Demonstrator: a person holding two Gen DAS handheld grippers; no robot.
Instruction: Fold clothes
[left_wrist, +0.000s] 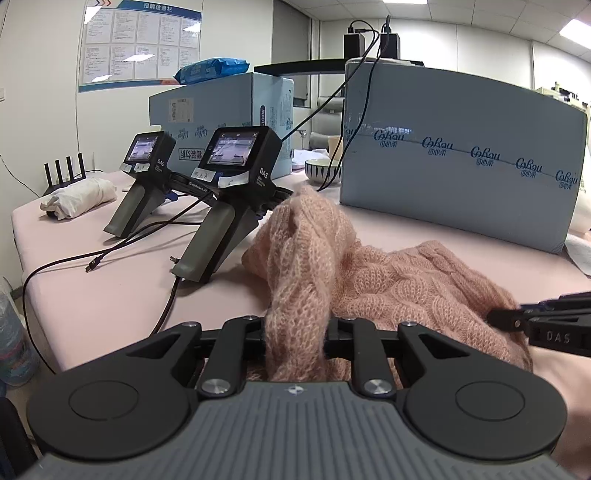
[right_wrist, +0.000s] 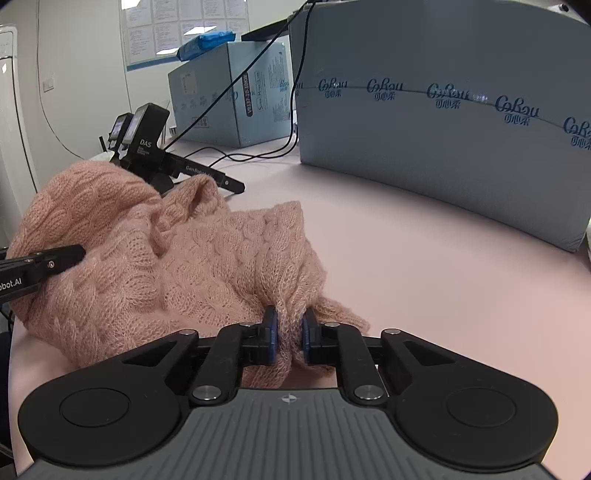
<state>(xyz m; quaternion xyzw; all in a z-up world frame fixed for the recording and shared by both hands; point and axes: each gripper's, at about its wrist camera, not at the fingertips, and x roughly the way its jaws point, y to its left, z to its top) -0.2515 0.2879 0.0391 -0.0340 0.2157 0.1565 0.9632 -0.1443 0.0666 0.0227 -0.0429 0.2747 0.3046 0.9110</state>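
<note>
Nearest the lens in the left wrist view, the left tool (left_wrist: 295, 332) is clenched on a bunch of the pink cable-knit sweater (left_wrist: 388, 280); the knit fills the gap between its fingers and rises in a rumpled column straight ahead of it. In the right wrist view, the right tool (right_wrist: 288, 338) is likewise clamped on a pinch of the same sweater (right_wrist: 166, 258), the blue pads (right_wrist: 271, 332) pressing the fabric from both sides.

The relation that matters: the garment lies between the two tools, its bulk stretching from one grip to the other across the pink desk (right_wrist: 424, 266). From the right tool the mass lies ahead and to the left, piled highest toward the left tool, whose black fingers (right_wrist: 48, 260) enter at the left edge. From the left tool the bulk lies ahead and to the right, where the right tool's tip (left_wrist: 517, 319) touches the knit. Each arm holds its own end, so neither is nearer than the other.

The sweater is heaped, not flat and not a tidy fold; my judgement is that any coming move must work along that left-to-right line between the grips. The right side of the desk offers bare room.

Farther off stand two spare handheld devices (left_wrist: 229, 184), a white rolled cloth (left_wrist: 77, 199) and large blue cartons (left_wrist: 461, 155).
</note>
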